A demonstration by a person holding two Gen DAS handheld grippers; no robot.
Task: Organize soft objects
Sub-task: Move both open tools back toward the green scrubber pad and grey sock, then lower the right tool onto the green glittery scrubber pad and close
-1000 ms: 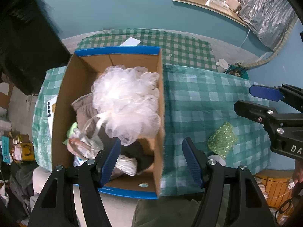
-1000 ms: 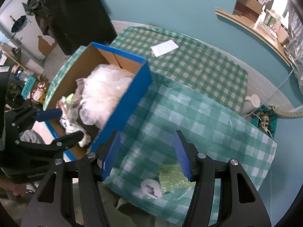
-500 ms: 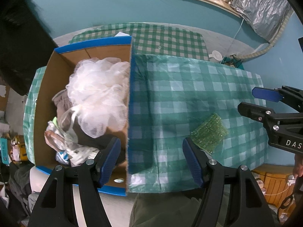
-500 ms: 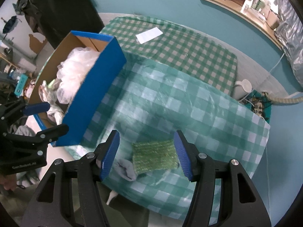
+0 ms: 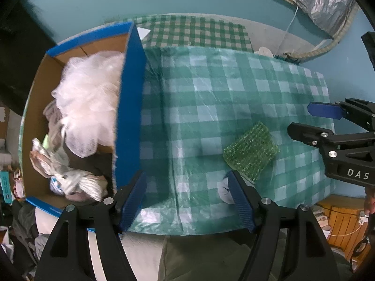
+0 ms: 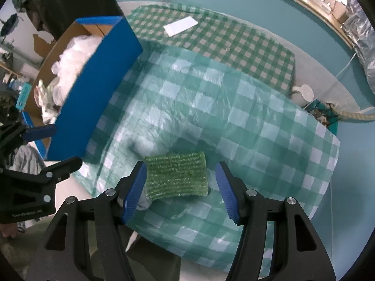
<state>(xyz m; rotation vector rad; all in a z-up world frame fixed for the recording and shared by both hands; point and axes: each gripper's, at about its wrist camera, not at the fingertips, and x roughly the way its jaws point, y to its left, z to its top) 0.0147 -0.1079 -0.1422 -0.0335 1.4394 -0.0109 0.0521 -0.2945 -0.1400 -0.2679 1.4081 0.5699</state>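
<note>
A green scrub pad [image 6: 177, 176] lies on the checked tablecloth near the front edge, also in the left wrist view [image 5: 252, 153]. My right gripper [image 6: 181, 190] is open, its fingers on either side of the pad, above it. A small white-grey soft thing [image 5: 223, 190] lies beside the pad, partly hidden by my left finger. My left gripper [image 5: 188, 197] is open and empty over the tablecloth, right of the blue cardboard box [image 5: 130, 107]. The box holds a white mesh pouf [image 5: 90, 96] and crumpled plastic bags [image 5: 63, 173].
A white card [image 6: 180, 26] lies on the far checked cloth. The table's front edge is just below both grippers. A wooden crate [image 5: 339, 220] stands on the floor at the right. Clutter lies on the floor left of the box.
Both grippers have moved right, away from the box. The right gripper has come over the green pad, which now sits between its open fingers.
</note>
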